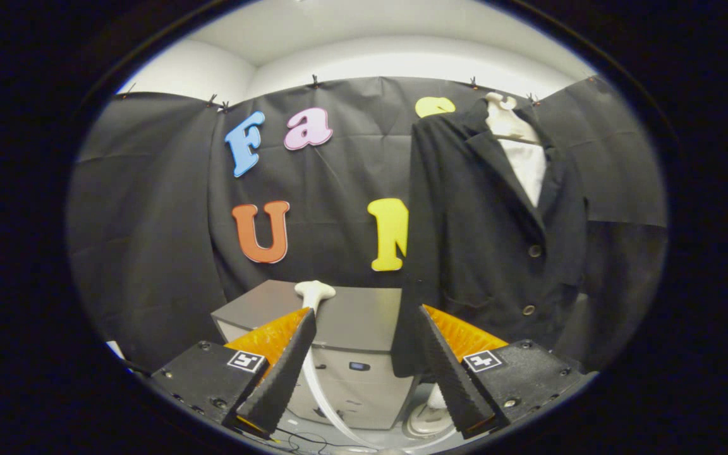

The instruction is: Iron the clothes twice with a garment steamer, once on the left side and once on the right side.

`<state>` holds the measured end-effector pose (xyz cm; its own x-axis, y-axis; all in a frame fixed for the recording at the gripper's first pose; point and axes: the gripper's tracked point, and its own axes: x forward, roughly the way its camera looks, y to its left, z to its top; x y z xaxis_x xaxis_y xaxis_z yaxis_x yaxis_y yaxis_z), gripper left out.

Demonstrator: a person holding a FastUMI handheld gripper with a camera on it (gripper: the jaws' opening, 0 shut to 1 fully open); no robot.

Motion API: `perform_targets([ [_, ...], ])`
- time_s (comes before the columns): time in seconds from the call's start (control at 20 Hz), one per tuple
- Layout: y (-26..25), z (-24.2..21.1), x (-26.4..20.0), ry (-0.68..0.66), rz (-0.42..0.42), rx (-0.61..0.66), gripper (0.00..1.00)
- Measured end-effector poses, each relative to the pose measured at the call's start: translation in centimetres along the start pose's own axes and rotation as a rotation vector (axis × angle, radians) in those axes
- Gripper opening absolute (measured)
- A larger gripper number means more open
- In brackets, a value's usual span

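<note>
A small test booth, black cloth wall [339,177] pinned up with clips [315,81], white room wall above — a dark jacket [484,253] on a dummy, a grey box [351,341] below.

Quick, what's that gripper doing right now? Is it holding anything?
Gripper: open, holding nothing; the steamer head stands just ahead, near one finger, not gripped.
</note>
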<state>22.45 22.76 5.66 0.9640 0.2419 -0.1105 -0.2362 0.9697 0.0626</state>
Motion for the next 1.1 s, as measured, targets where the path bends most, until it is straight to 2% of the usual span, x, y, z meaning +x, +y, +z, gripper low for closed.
perform_targets([
  [0.4,7.3,-1.8,15.9,0.179,0.115,-0.019,0.99],
  [0.7,10.7,-6.4,24.7,0.357,0.142,-0.062,0.97],
  [1.0,11.4,-11.3,28.6,0.502,0.132,-0.110,0.95],
  [1.1,11.3,-12.4,29.2,0.538,0.130,-0.100,0.91],
])
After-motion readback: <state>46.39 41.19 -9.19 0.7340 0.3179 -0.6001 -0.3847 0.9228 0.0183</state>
